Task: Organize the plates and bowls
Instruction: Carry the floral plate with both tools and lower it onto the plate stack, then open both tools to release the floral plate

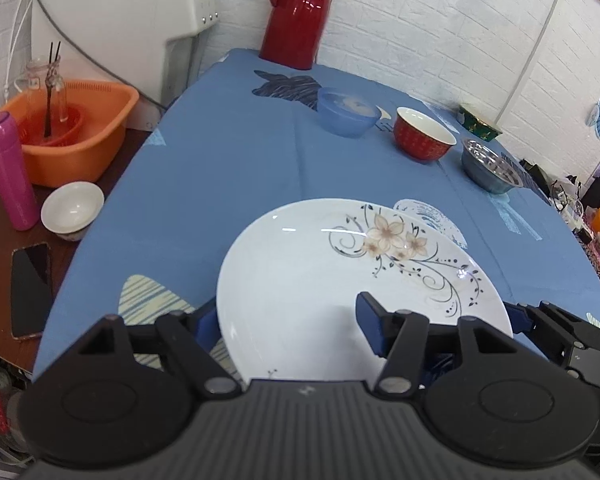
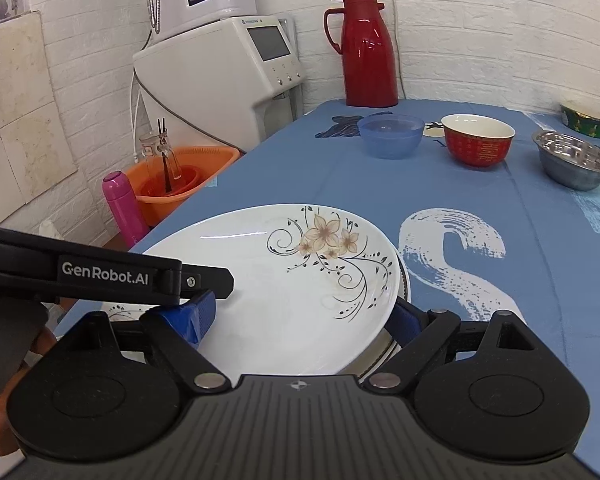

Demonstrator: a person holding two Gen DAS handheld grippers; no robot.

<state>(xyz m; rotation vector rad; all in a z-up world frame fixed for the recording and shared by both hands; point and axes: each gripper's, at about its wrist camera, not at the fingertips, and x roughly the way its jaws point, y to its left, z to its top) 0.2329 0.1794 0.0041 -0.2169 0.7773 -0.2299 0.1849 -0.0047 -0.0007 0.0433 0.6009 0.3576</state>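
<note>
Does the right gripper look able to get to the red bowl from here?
Probably yes: bare tablecloth lies between the right gripper and the red bowl, though its fingers straddle the floral plate.

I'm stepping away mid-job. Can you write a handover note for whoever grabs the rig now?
Left gripper: jaws straddle the flowered plate's near rim; grip unclear.
Right gripper: open, jaws either side of the plate.
The plate is over a second plate at the table's near edge.
Blue bowl, red bowl and steel bowl stand apart at the back.
Left to do: stack the bowls.
</note>
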